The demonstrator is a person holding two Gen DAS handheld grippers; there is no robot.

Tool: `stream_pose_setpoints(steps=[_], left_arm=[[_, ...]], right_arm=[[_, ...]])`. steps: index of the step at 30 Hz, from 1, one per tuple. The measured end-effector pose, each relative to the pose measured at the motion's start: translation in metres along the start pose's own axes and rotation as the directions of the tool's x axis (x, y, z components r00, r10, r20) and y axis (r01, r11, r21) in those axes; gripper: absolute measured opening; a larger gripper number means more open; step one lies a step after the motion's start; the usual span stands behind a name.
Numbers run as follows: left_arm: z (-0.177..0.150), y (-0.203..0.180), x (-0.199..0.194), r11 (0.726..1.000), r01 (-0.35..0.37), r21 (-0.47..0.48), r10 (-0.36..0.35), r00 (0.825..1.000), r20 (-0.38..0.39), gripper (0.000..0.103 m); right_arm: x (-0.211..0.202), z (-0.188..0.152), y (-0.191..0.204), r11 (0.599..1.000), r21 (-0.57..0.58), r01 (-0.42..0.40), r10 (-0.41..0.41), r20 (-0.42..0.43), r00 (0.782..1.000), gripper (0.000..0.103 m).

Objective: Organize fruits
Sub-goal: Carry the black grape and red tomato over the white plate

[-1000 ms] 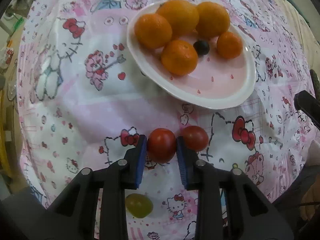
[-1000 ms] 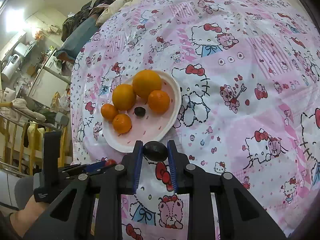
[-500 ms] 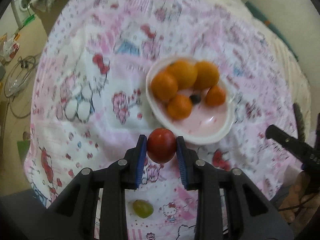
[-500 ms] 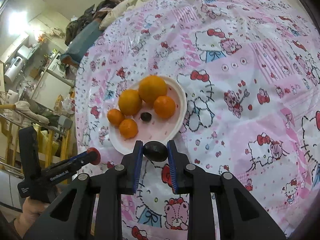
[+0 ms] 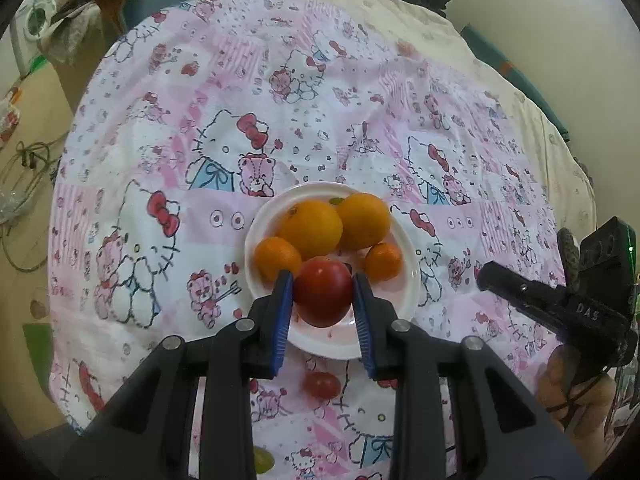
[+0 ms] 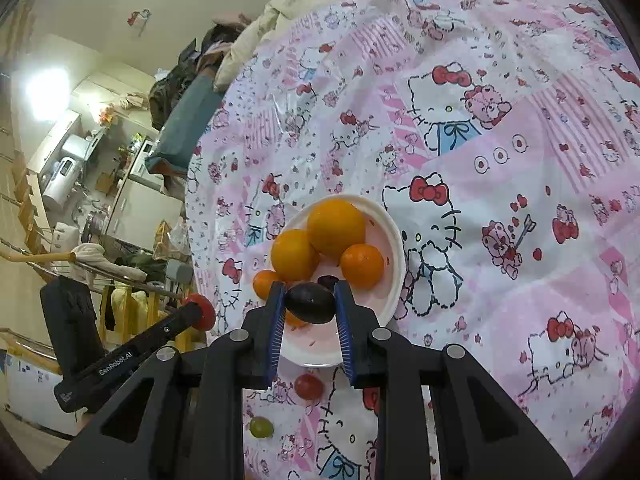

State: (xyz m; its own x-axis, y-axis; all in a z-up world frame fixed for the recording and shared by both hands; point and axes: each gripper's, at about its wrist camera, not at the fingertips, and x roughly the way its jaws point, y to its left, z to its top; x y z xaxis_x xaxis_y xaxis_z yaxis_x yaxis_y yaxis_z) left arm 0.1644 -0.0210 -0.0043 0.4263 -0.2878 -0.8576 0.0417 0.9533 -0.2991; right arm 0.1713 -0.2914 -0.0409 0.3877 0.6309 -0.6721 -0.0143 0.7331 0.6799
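Left gripper (image 5: 323, 295) clamps the tomato (image 5: 322, 293) above the plate (image 5: 408, 300); right gripper (image 6: 310, 305) grips the dark grape (image 6: 310, 303). Lower gently onto bare near rim, away from the oranges (image 5: 312, 229).

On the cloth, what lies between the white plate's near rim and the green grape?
A small red tomato sits on the cloth between the plate rim and the green grape, touching neither. The right wrist view shows it best.
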Motion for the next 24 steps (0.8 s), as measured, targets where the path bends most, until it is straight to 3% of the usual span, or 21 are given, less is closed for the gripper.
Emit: stream_pose_setpoints(steps=[10,20,24], left_arm=[[0.018,-0.004,0.043,1.000,-0.030,0.008,0.030,0.999,-0.039,0.026],[0.016,-0.018,0.079,1.000,0.009,0.006,-0.008,0.992,-0.123,0.026],[0.016,-0.023,0.085,0.999,-0.020,0.029,0.024,0.992,-0.122,0.026]], right_arm=[[0.045,0.003,-0.006,0.997,-0.031,0.077,-0.080,-0.097,0.992,0.026],[0.073,-0.015,-0.013,0.993,-0.039,0.113,-0.118,-0.169,0.979,0.027],[0.074,-0.019,-0.012,0.991,-0.052,0.122,-0.129,-0.168,0.977,0.027]])
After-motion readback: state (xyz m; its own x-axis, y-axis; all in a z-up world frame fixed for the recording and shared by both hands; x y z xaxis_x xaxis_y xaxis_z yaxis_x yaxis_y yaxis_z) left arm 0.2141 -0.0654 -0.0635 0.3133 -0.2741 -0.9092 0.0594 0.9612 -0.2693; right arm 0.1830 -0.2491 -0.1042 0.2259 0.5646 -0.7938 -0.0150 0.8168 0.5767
